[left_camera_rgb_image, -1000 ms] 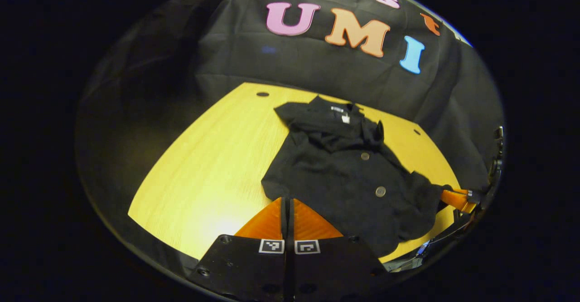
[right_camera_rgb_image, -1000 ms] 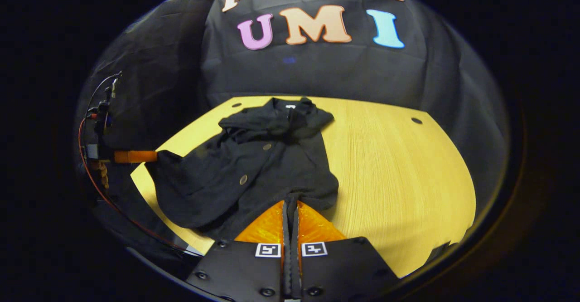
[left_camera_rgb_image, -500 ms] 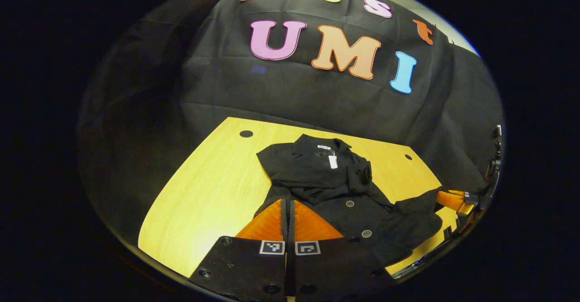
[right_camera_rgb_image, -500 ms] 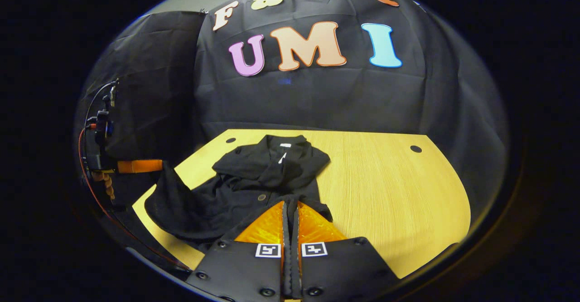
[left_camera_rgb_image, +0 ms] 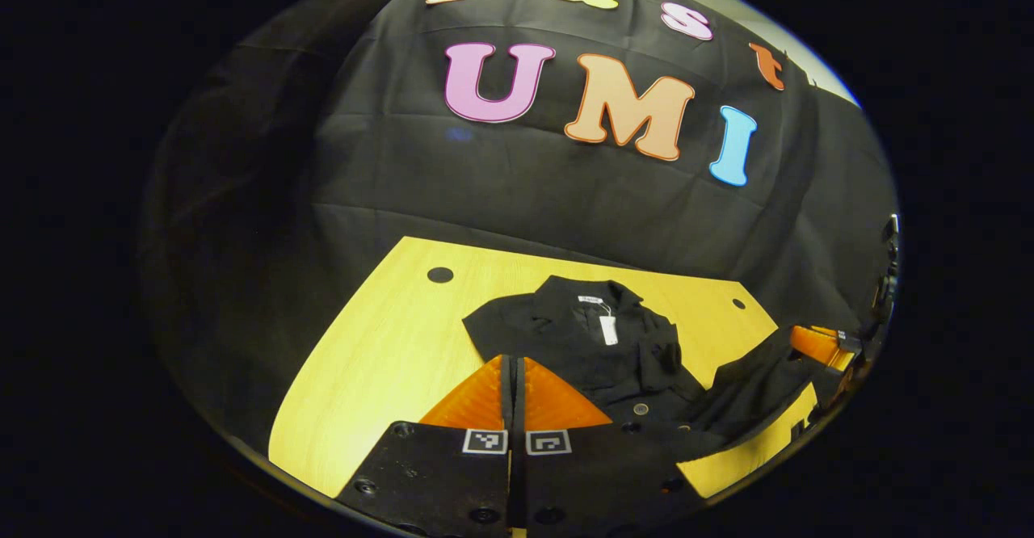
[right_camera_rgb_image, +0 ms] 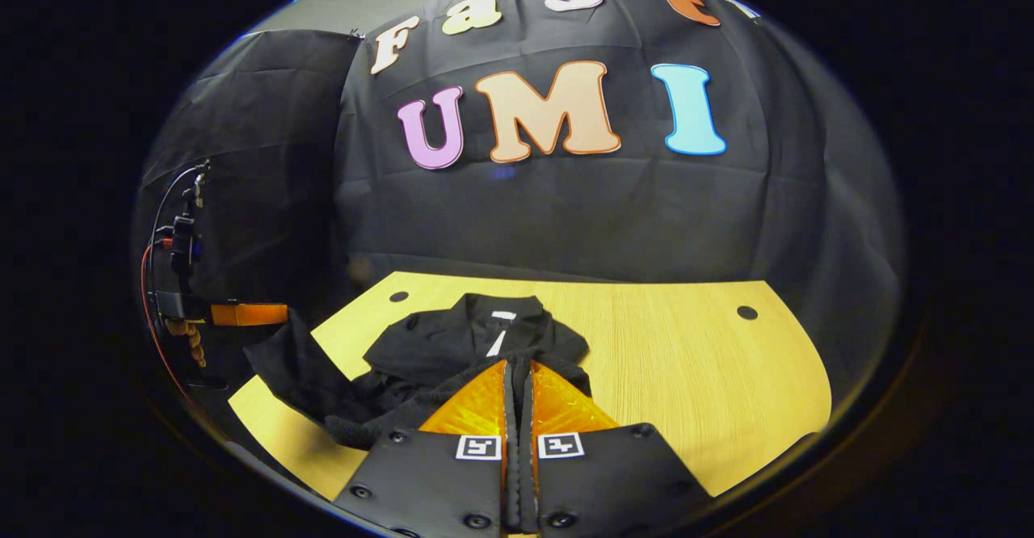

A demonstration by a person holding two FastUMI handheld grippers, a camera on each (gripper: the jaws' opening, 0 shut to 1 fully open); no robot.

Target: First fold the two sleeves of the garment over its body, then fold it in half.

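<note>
A black buttoned garment (left_camera_rgb_image: 582,336) lies on the yellow wooden table (left_camera_rgb_image: 371,352), collar at the far side with a white tag (left_camera_rgb_image: 607,329). My left gripper (left_camera_rgb_image: 513,358) is shut on the near hem at one corner. The right gripper (left_camera_rgb_image: 800,338) holds the other hem corner, raised off the table at the far right. In the right gripper view my right gripper (right_camera_rgb_image: 517,363) is shut on the hem, with the garment (right_camera_rgb_image: 452,340) bunched ahead of it. The left gripper (right_camera_rgb_image: 279,313) shows at the left, cloth hanging from its tip.
The table (right_camera_rgb_image: 687,360) has small round holes (left_camera_rgb_image: 440,274) (right_camera_rgb_image: 747,312) near its far corners. Black booth cloth hangs right behind the far edge. A hand (right_camera_rgb_image: 184,342) and red cable show at the left gripper. Bare wood stretches to the right of the garment.
Both grippers have lifted the hem and carried it forward towards the collar. The lower half of the garment now doubles over the upper half, and the visible flat cloth has shortened.
</note>
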